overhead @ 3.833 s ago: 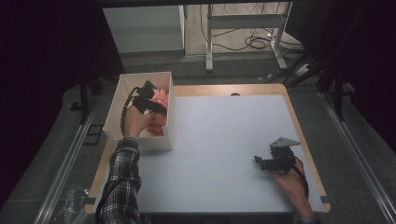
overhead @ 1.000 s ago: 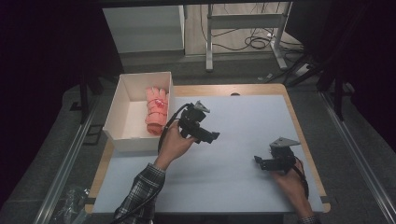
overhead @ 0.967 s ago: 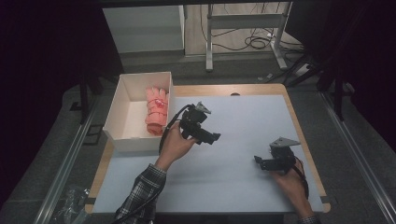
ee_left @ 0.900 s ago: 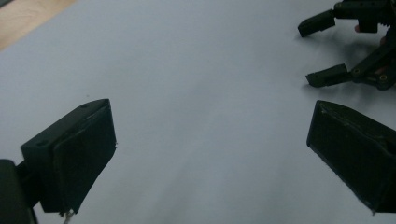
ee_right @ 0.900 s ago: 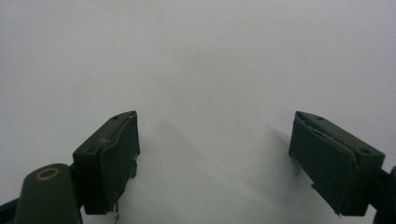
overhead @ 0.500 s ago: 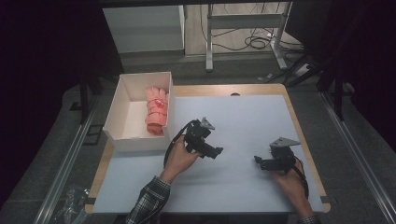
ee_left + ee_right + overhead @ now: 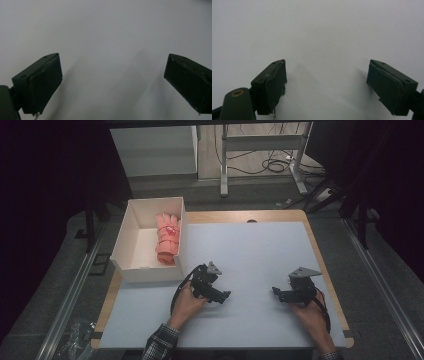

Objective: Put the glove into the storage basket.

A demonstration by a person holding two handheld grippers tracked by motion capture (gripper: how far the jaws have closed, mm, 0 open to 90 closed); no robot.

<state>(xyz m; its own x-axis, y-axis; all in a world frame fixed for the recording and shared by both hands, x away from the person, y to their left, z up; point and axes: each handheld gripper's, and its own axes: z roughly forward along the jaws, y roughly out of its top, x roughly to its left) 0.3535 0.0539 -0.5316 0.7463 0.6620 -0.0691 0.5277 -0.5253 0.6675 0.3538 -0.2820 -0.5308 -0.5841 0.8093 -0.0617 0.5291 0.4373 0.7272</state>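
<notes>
Soft pink cloth [image 7: 167, 238] lies rolled in the rectangular white box [image 7: 131, 265].

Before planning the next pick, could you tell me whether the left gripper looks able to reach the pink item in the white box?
Probably yes: the left gripper is open, empty, and the white box holding the pink item is open-topped.

A pink glove [image 7: 167, 238] lies in a white box [image 7: 131, 232]; both hand-held grippers are black.

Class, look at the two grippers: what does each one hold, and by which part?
Nothing is held. The left gripper and the right gripper both stand open over the bare white table; the pink glove lies in the box.
</notes>
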